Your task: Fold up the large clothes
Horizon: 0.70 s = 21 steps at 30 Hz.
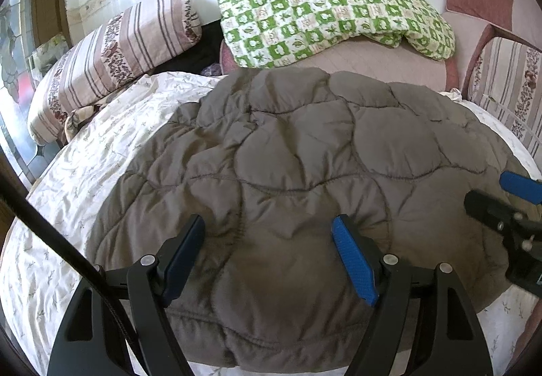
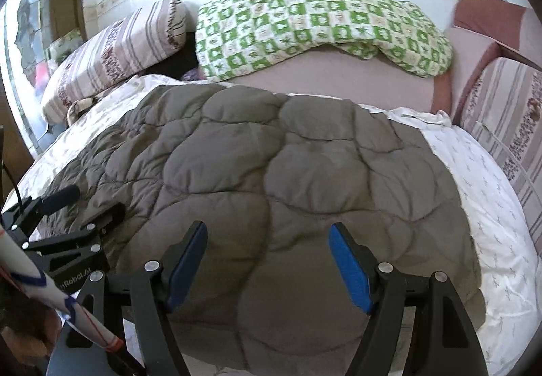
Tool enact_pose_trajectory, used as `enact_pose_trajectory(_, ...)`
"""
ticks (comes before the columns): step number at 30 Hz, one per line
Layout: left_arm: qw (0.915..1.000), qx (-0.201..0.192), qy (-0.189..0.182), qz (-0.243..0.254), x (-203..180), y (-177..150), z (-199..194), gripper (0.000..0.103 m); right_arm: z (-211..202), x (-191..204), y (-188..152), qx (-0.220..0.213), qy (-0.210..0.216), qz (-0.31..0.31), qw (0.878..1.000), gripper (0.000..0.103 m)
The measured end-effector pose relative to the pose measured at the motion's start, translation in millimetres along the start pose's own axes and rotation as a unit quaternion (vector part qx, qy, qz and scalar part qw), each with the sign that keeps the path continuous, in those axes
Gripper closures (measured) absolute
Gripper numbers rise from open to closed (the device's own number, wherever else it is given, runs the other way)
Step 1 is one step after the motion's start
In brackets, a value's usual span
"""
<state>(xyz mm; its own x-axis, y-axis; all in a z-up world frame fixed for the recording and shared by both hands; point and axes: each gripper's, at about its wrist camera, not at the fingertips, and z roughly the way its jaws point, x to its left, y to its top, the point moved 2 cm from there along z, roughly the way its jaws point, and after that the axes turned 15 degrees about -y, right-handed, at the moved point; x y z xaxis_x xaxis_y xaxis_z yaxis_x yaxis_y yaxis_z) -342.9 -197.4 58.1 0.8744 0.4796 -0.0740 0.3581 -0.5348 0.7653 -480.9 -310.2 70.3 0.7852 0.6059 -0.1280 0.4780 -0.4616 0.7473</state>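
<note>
A grey-brown quilted padded garment (image 1: 288,179) lies spread in a rounded block on the white sheet; it also shows in the right wrist view (image 2: 288,179). My left gripper (image 1: 269,230) is open and empty, its fingers hovering over the garment's near edge. My right gripper (image 2: 267,237) is open and empty over the near edge too, further right. The right gripper shows at the right edge of the left wrist view (image 1: 501,200). The left gripper shows at the left of the right wrist view (image 2: 91,203).
The white patterned sheet (image 1: 84,172) covers the bed. A striped pillow (image 1: 111,54) lies at the back left. A green checked quilt (image 1: 332,17) lies behind the garment. A striped cushion (image 2: 508,111) and a pink headboard stand at the right.
</note>
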Motion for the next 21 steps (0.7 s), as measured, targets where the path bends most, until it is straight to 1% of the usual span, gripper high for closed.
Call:
enact_pose_trajectory(4,0.9999,0.002,0.002,-0.013,10.8,-0.6,-0.2,0.026,6.2,7.9,-1.7,0.009,-0.002,-0.009,1.000,0.024)
enact_pose_trajectory(10,0.9997,0.011,0.001,-0.023,18.4,-4.8,4.4,0.021,21.2,11.9,-5.9,0.035,-0.004,-0.013,0.999,0.024)
enact_pose_trajectory(21,0.9998,0.011,0.007,-0.016,18.3,-6.5,8.1,0.020,25.4,11.2,-8.2,0.042,-0.003,-0.014,0.999,0.022)
